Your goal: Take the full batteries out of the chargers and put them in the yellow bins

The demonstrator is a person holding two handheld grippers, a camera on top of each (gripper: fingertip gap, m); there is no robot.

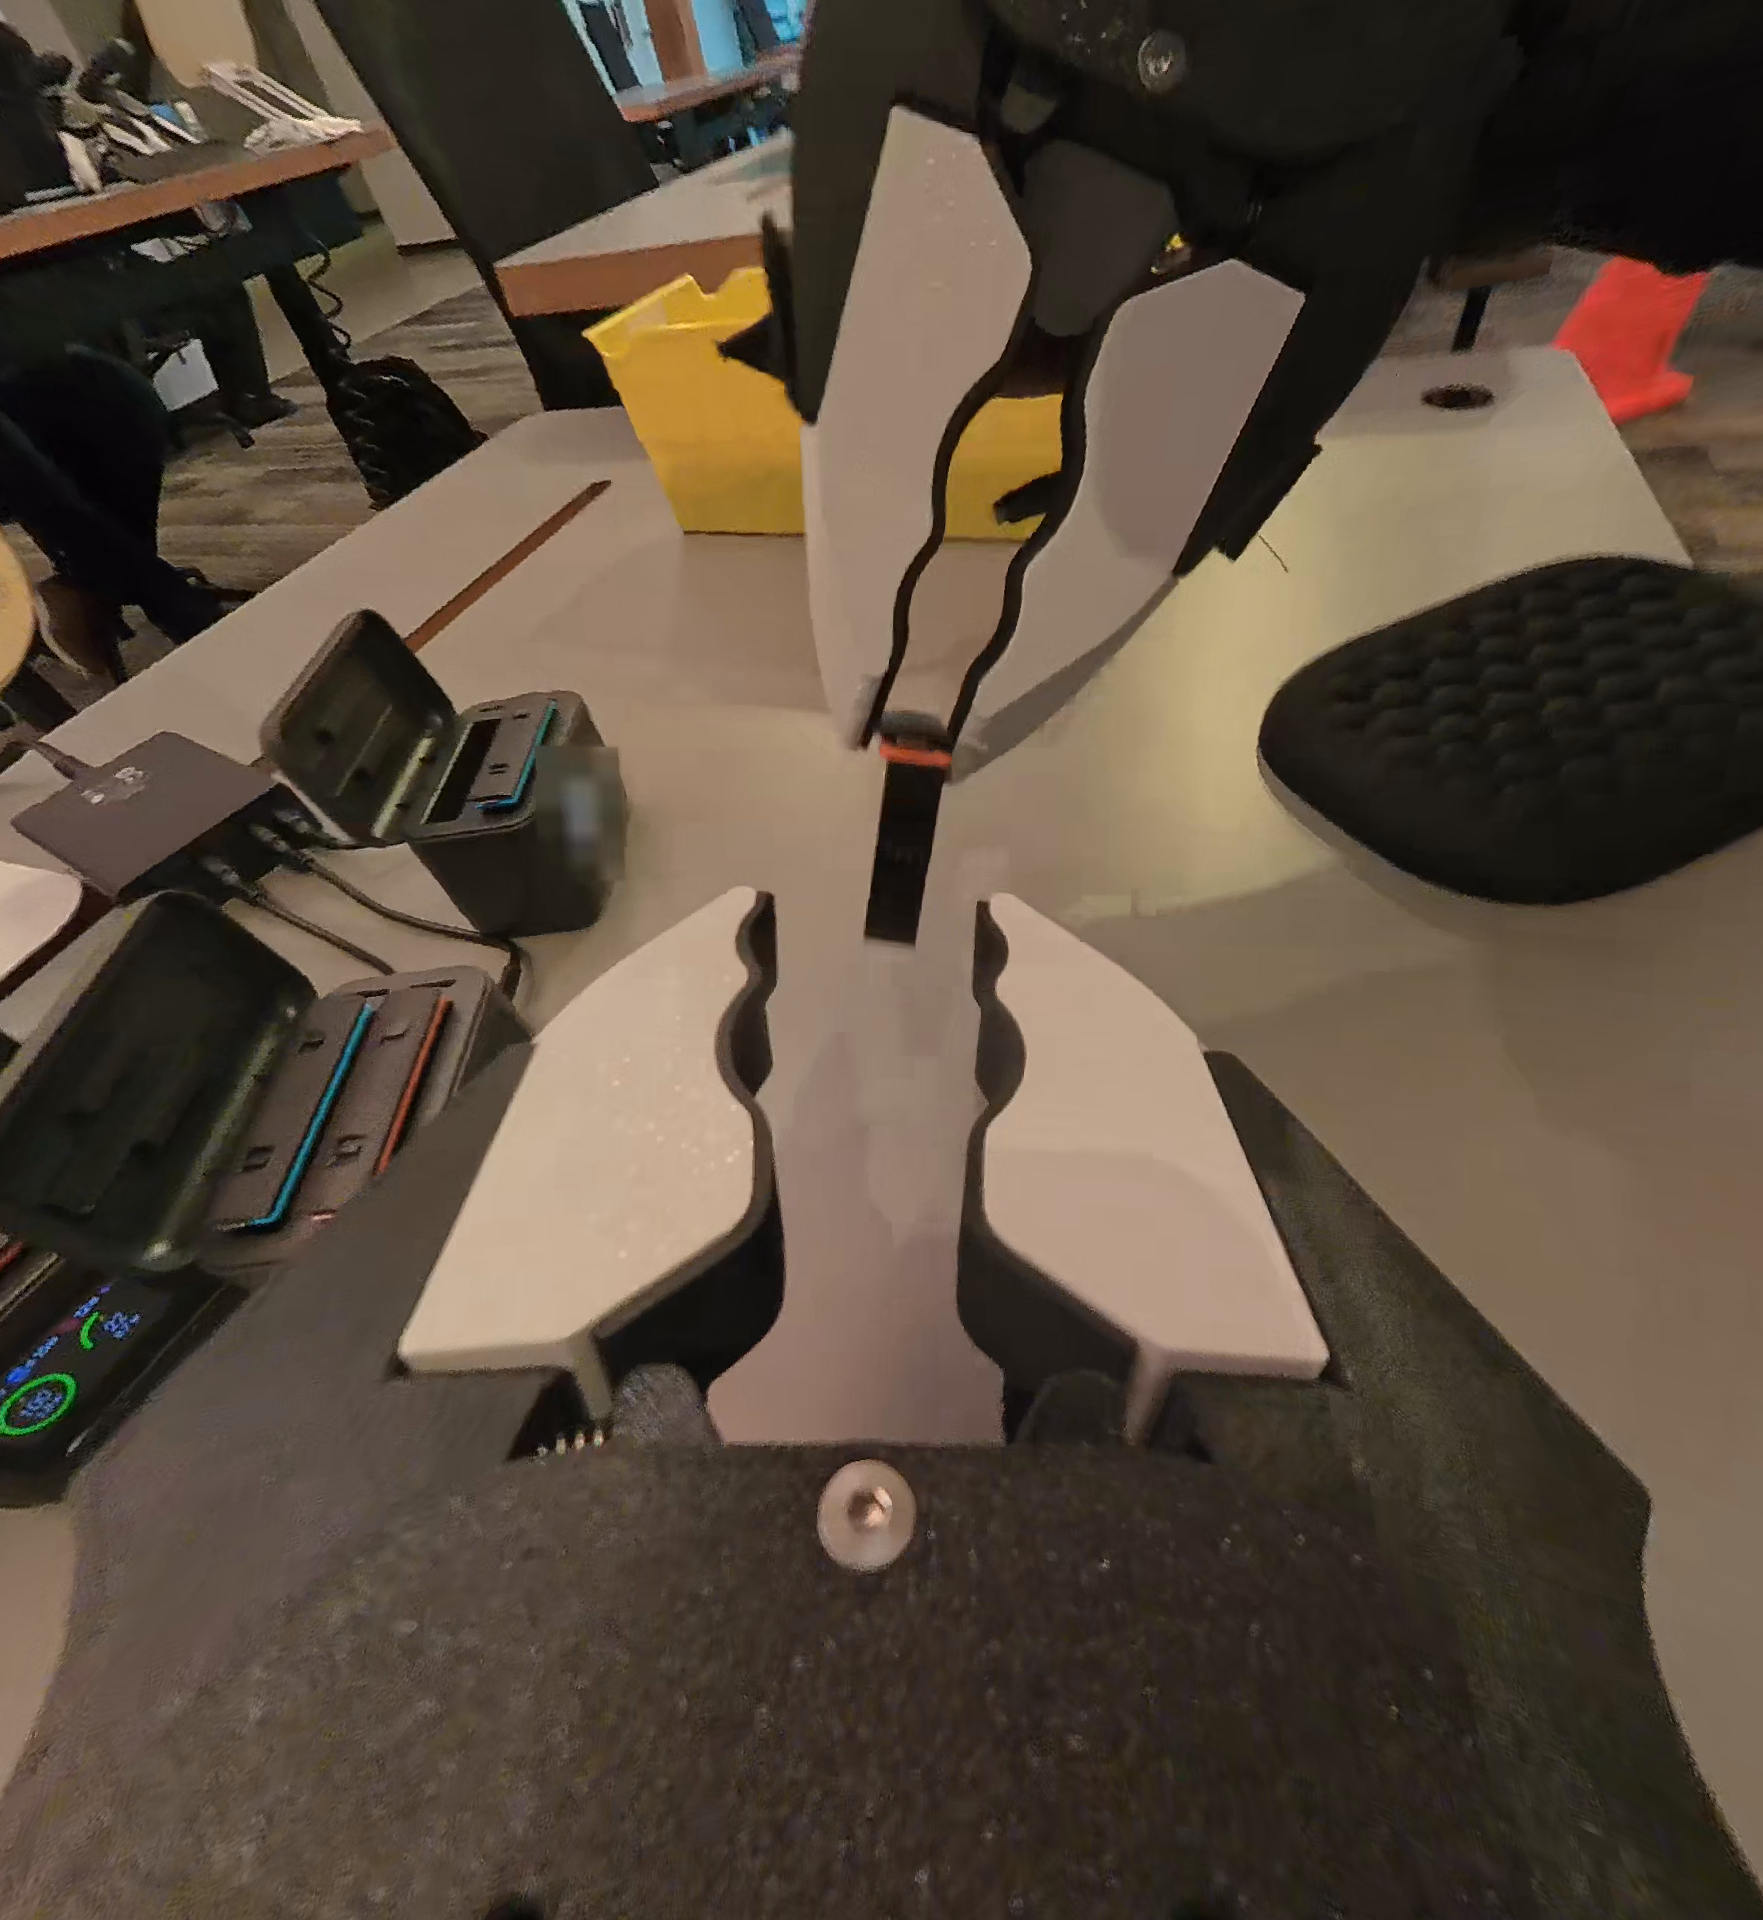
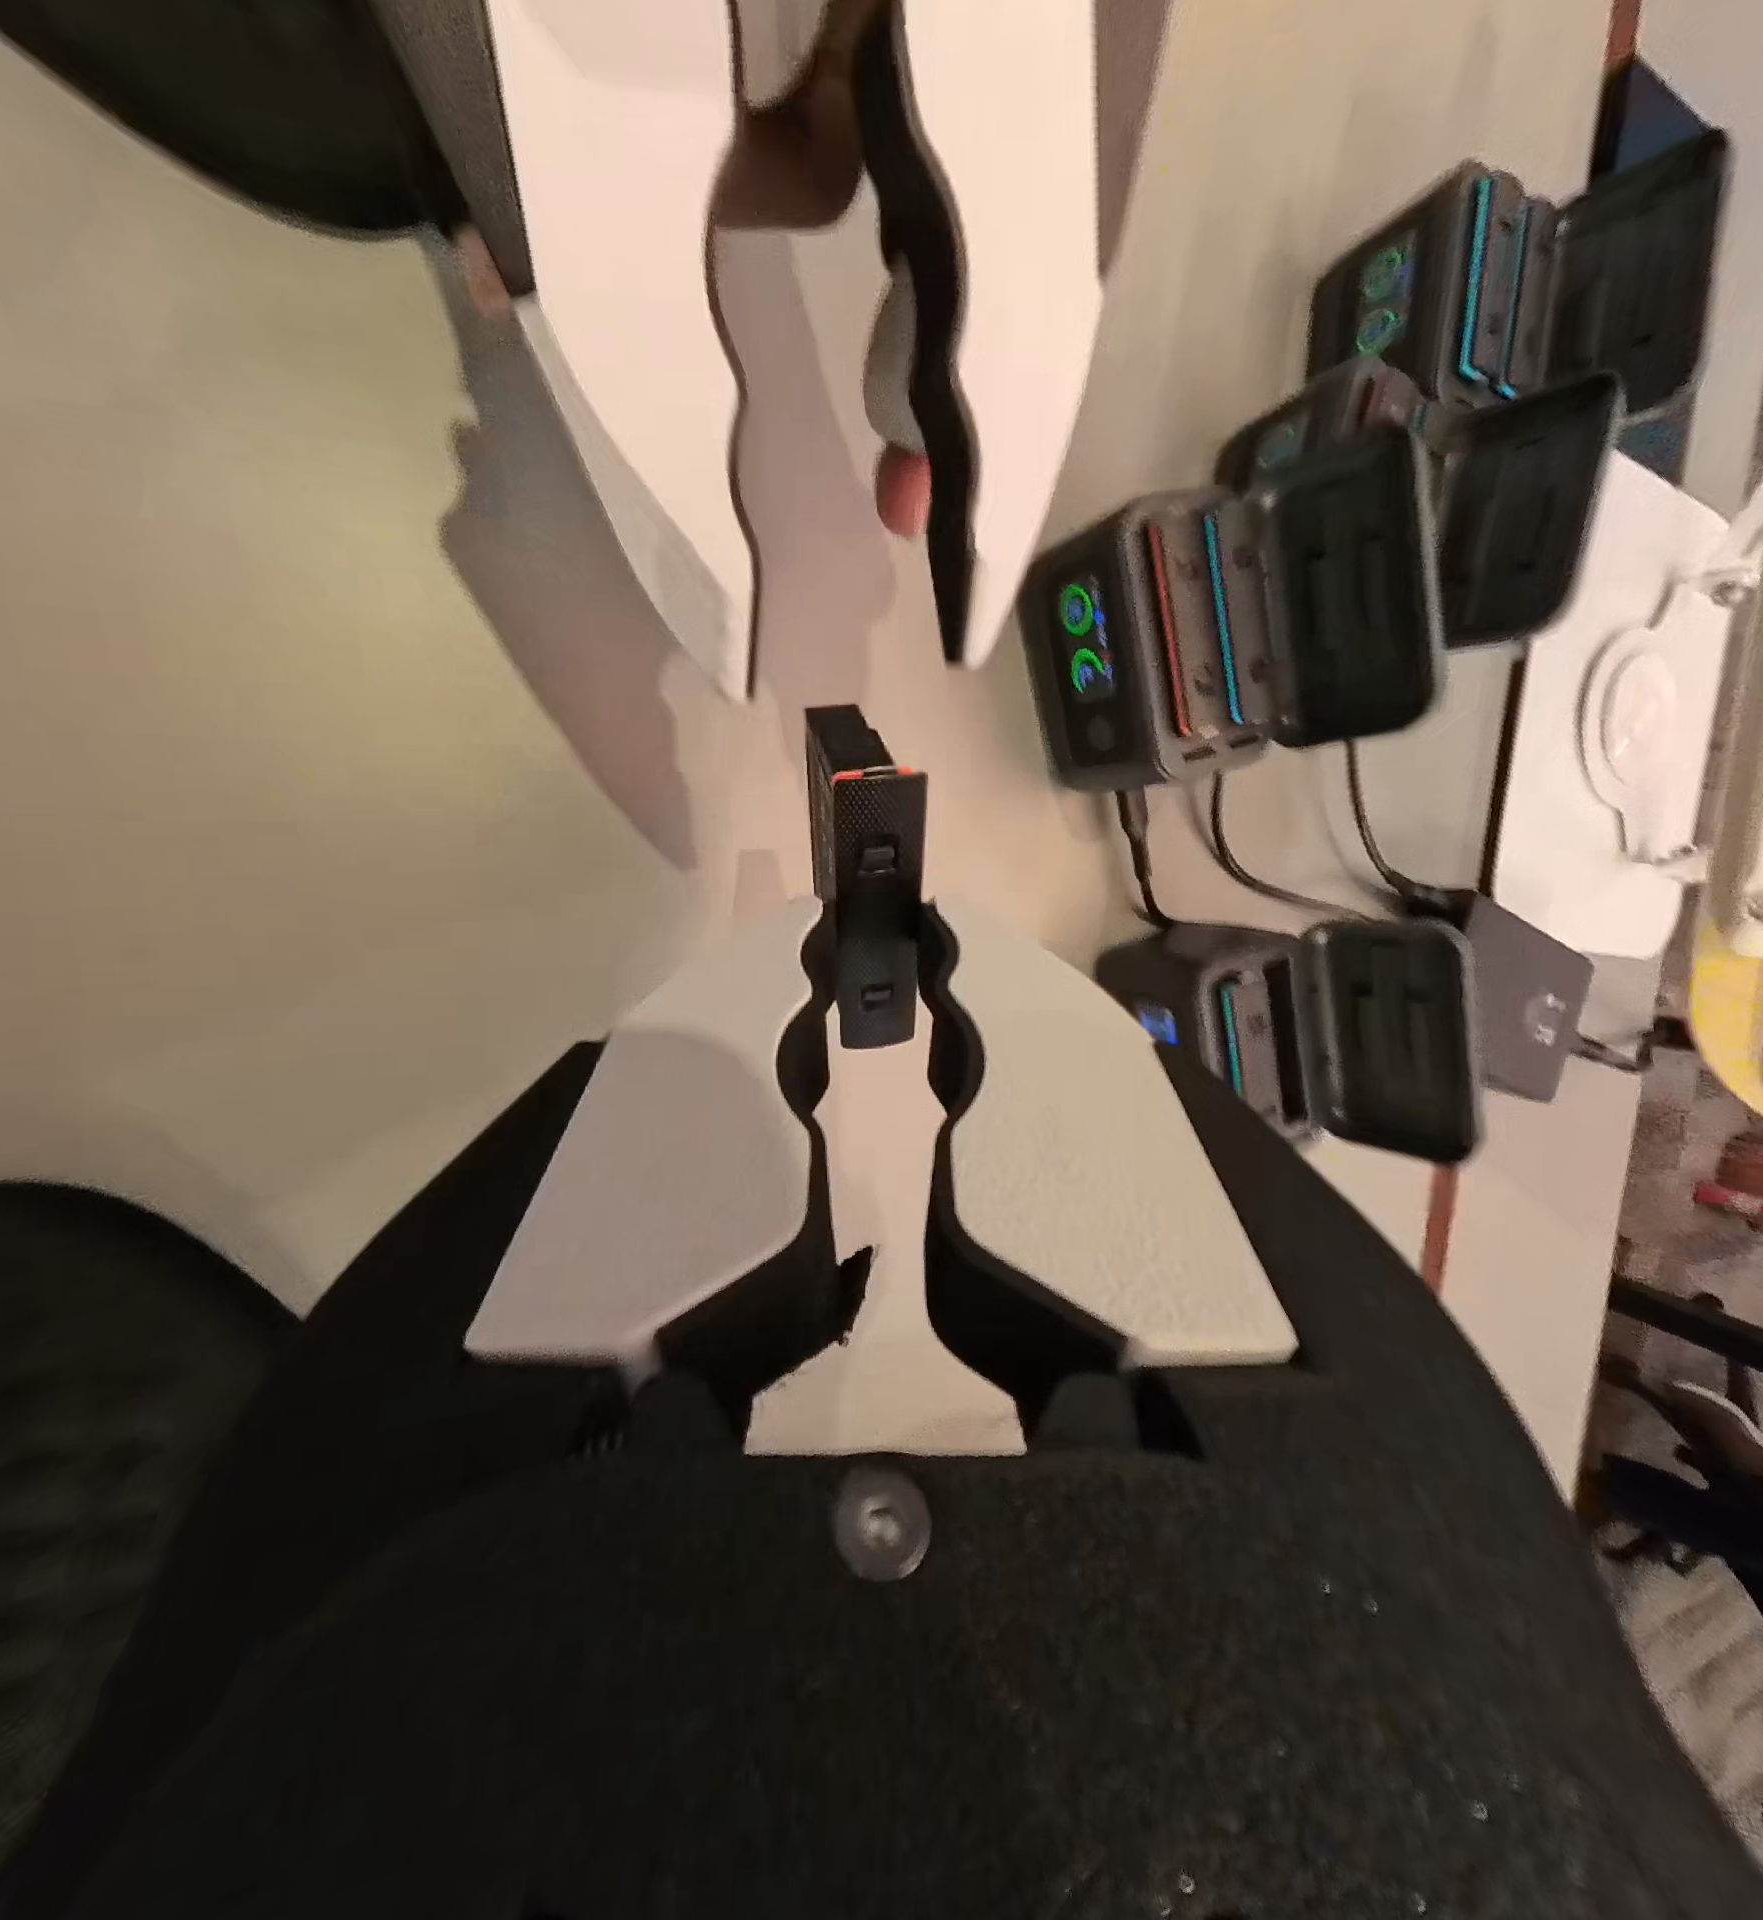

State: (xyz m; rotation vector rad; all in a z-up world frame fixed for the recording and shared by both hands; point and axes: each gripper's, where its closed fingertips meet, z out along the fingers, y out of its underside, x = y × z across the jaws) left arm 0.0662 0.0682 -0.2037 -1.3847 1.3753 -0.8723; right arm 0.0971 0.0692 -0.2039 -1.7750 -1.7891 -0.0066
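My right gripper point(image 2: 875, 920) is shut on a black battery point(image 2: 861, 800) with an orange band, holding it by one end above the table. In the left wrist view, the right gripper point(image 1: 913, 727) comes down from above with the battery point(image 1: 898, 852) hanging from its tips. My left gripper point(image 1: 872, 909) is open and empty, and the battery's free end sits just at its fingertips. It shows opposite in the right wrist view point(image 2: 851, 670). A yellow bin point(image 1: 711, 416) stands behind at the table's far side. Several open chargers point(image 1: 503, 800) point(image 2: 1220, 623) hold more batteries.
A dark power hub point(image 1: 139, 800) with cables feeds the chargers at the left. A black mesh cushion point(image 1: 1563, 727) lies at the right of the grey table point(image 1: 1272, 1039). An orange object point(image 1: 1625, 332) stands beyond the table. Desks and chairs fill the background. Left tips to right tips: about 4 centimeters.
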